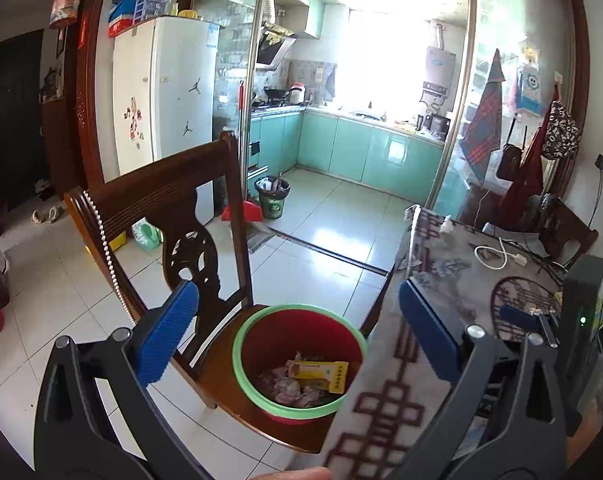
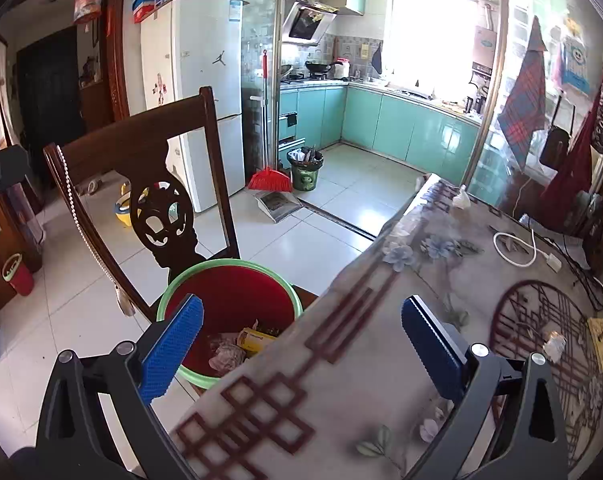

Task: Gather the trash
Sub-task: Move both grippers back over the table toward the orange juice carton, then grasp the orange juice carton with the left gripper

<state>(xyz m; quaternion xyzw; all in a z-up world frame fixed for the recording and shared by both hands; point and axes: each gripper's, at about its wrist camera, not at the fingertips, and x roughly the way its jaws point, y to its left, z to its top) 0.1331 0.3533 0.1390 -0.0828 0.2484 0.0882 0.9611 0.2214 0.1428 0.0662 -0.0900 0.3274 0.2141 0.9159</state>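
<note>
A red bin with a green rim [image 1: 301, 360] stands on a wooden chair seat beside the table; it also shows in the right wrist view [image 2: 229, 292]. Inside lie a yellow box [image 1: 321, 374] and crumpled pinkish paper [image 1: 289, 394]. My left gripper [image 1: 301, 340] is open and empty above the bin. My right gripper [image 2: 301, 344] is open and empty over the table edge, next to the bin. A small crumpled white scrap [image 2: 554, 345] lies on the table at the right. The right gripper's body shows at the right of the left wrist view [image 1: 581, 320].
The table [image 2: 381, 400] has a patterned cloth, a round trivet [image 2: 549, 320], a white cable [image 2: 517, 248] and a white scrap at its far end [image 2: 461, 200]. The dark wooden chair back [image 1: 169, 208] rises behind the bin. A green kitchen bin [image 2: 305, 170], broom and dustpan stand on the tiled floor.
</note>
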